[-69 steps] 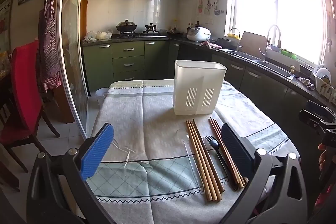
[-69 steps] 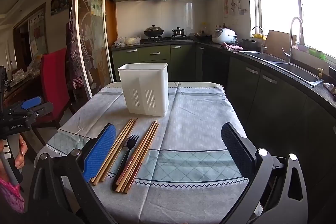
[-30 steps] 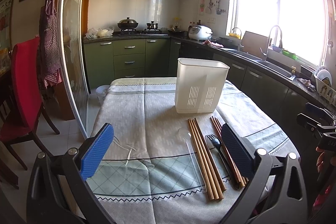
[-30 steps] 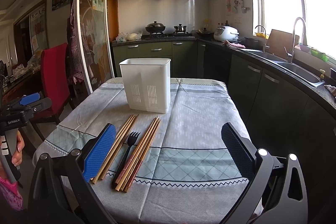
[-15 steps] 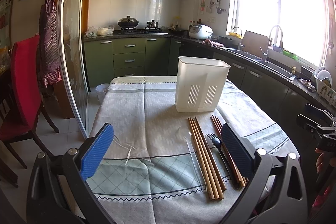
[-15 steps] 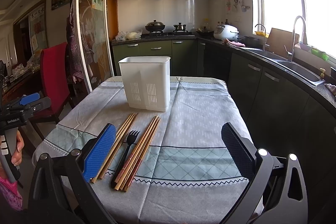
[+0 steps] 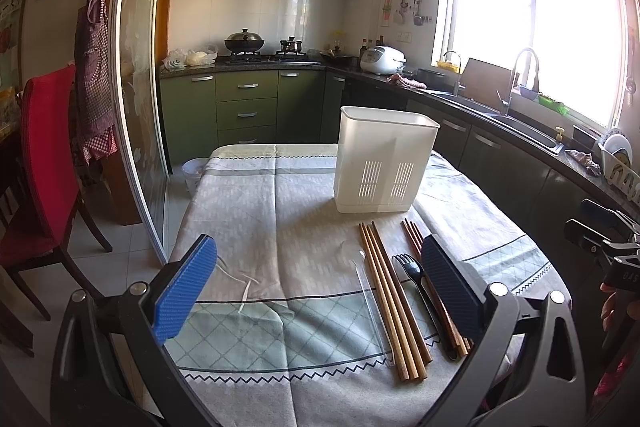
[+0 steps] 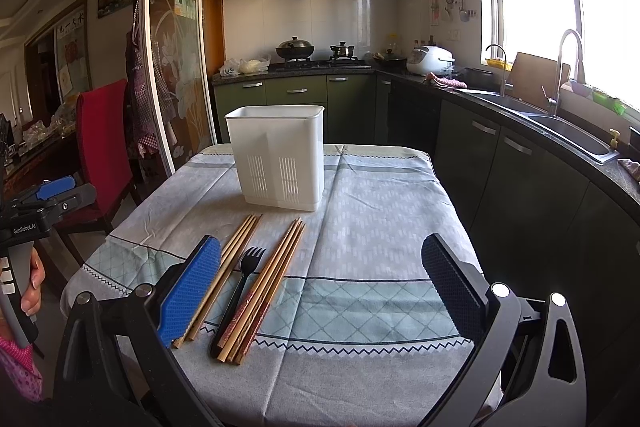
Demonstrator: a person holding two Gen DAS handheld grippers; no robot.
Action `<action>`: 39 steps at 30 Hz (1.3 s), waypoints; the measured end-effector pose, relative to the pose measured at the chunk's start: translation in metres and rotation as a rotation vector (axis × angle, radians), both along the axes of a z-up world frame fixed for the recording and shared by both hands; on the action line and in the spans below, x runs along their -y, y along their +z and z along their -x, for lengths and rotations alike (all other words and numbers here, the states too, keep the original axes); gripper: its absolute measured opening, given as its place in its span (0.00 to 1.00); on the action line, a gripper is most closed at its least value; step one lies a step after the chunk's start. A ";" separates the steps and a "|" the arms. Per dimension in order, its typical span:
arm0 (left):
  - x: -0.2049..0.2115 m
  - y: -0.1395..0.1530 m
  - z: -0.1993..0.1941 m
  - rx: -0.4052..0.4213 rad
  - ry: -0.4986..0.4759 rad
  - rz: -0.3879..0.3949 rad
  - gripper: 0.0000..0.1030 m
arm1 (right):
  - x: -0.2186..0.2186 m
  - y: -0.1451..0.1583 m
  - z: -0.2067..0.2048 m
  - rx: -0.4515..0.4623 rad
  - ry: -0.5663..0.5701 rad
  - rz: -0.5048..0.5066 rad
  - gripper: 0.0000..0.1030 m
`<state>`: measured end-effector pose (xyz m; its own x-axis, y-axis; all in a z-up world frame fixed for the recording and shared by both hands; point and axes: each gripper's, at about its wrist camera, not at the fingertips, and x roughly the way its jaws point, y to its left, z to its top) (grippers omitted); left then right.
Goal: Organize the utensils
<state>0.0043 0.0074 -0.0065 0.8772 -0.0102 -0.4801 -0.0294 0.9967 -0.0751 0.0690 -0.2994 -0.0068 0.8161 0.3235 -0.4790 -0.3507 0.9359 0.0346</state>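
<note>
The utensils lay in a row on the tablecloth (image 8: 380,227), low in the left half of your right wrist view: a black fork (image 8: 240,291) between two bundles of wooden chopsticks, the left bundle (image 8: 224,271) partly behind your blue pad (image 8: 192,291) and the right bundle (image 8: 268,283) just beside the fork; your right gripper (image 8: 320,291) stood with its fingers spread wide and nothing between them, held above the near edge of the cloth. In your left wrist view the left gripper (image 7: 320,287) was likewise spread wide and empty; the same fork (image 7: 416,279) and chopsticks (image 7: 392,303) sat low and right of centre, with a clear plastic spoon (image 7: 370,299) just left of them; the dark right pad (image 7: 448,279) covered part of the far bundle. Beyond the utensils, near mid-frame, the white utensil holder (image 8: 280,155) stood upright on the cloth, apart from the chopstick tips. At the far left edge of the right view, your left hand (image 8: 32,279) held the other gripper's handle.
</note>
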 end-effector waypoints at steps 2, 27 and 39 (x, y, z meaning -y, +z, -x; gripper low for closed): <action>0.000 0.000 0.000 0.000 0.000 0.001 0.95 | -0.001 -0.001 0.000 0.001 -0.002 0.003 0.96; 0.012 -0.022 -0.056 -0.244 -0.045 0.025 0.95 | 0.003 -0.026 -0.060 -0.158 0.005 0.088 0.96; 0.035 -0.067 -0.144 -0.579 -0.061 0.040 0.92 | 0.027 -0.046 -0.115 -0.318 -0.027 0.076 0.90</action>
